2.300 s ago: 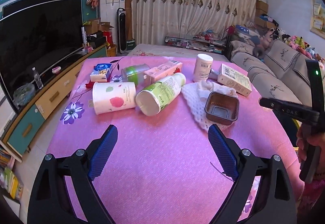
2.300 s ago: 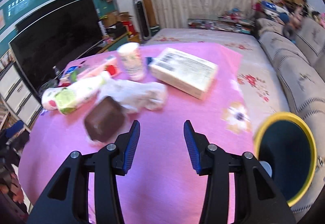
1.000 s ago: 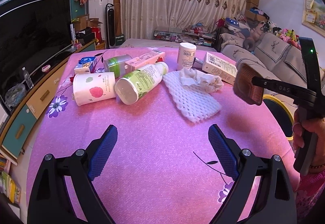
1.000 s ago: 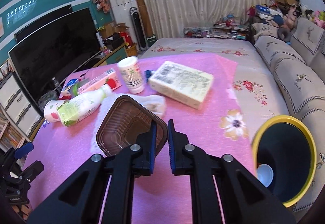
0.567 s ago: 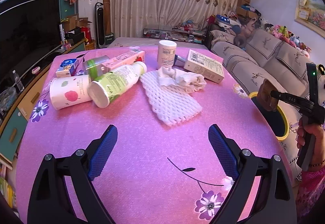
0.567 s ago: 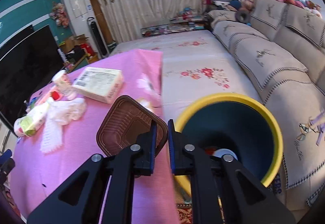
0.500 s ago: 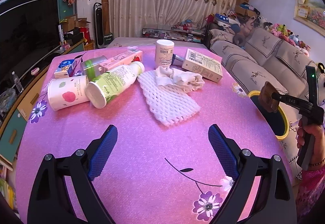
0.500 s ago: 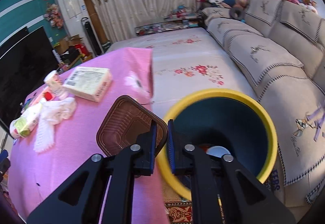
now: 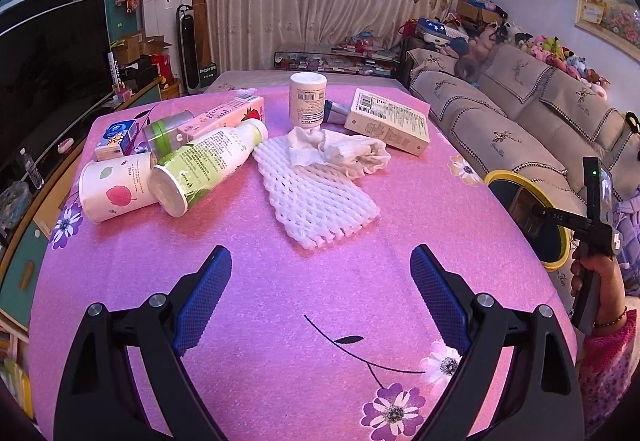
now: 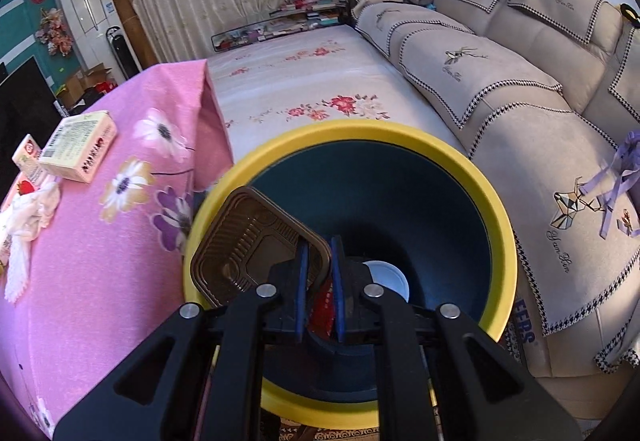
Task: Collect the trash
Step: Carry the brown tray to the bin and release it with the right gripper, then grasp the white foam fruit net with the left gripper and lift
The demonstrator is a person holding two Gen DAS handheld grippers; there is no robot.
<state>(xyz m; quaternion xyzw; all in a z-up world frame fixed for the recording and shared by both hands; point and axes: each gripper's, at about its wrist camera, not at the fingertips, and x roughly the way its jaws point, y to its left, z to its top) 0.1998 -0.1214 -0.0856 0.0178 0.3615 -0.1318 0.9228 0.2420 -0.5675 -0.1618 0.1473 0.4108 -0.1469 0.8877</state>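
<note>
Table [image 9: 280,321], pink floral cover. On it: 2 bottles [image 9: 208,161], cup [image 9: 116,193], foam net [image 9: 316,201], possibly 3 cartons [image 9: 388,125].

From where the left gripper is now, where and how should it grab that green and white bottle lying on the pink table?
Grip the green and white bottle across its body, not at either end. It lies on its side, wide base toward the camera, narrow neck pointing away. Bring the open left gripper down from above with a finger on each long side. Watch the paper cup right against its left side, which probably leaves little room there.
</note>
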